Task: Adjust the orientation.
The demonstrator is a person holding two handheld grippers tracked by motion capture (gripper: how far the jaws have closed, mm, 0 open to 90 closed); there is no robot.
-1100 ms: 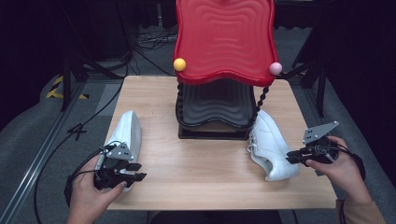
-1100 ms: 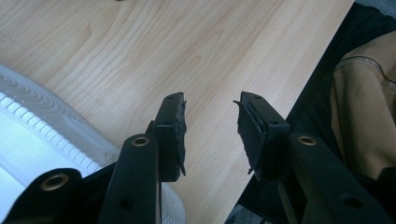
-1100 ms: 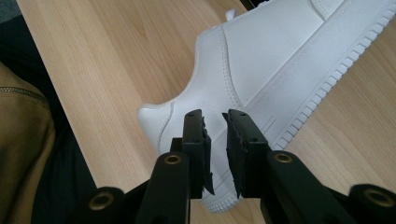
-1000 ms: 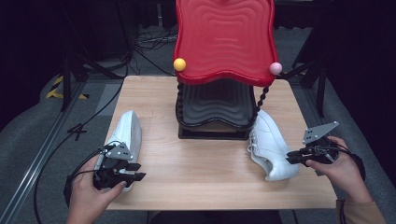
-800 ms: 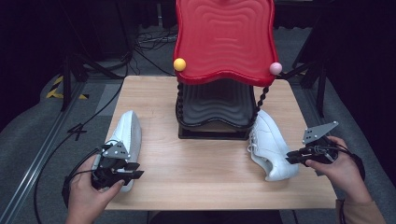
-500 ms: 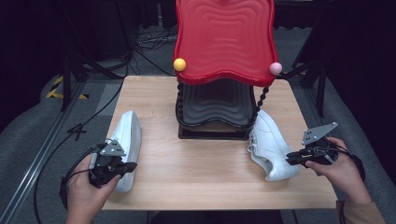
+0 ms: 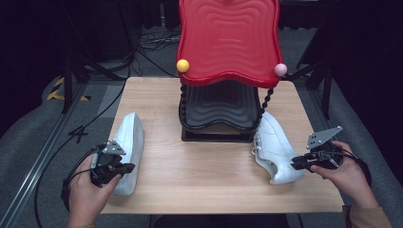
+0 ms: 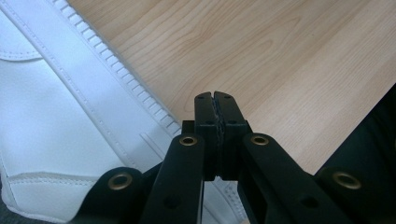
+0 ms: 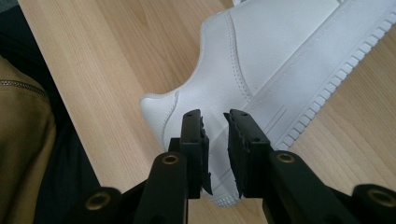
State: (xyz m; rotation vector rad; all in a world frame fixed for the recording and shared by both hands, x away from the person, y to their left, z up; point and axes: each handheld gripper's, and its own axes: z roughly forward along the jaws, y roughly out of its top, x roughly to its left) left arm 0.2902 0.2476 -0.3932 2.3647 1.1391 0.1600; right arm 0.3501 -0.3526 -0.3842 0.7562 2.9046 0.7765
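Left tongs [image 8: 215,100] pressed together, empty, beside left shoe [image 8: 60,121]: smooth white leather, ribbed sole edge. Right tongs [image 9: 215,119] slightly apart, opening, over right shoe [image 9: 261,60] heel, not gripping. High view adds glossy red wavy rack [image 7: 228,40] beyond, pale woodgrain bench [image 7: 199,180].

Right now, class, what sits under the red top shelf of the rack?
Under the red top shelf sits a black ribbed lower shelf with nothing visible on it. Its rear part is covered by the red one.

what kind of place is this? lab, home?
Likely a lab or recording studio set-up, not a home: black curtains around a lone wooden table, loose cables and metal stand legs on grey carpet, and props laid out on the table, two white sneakers and a red-and-black tiered rack.
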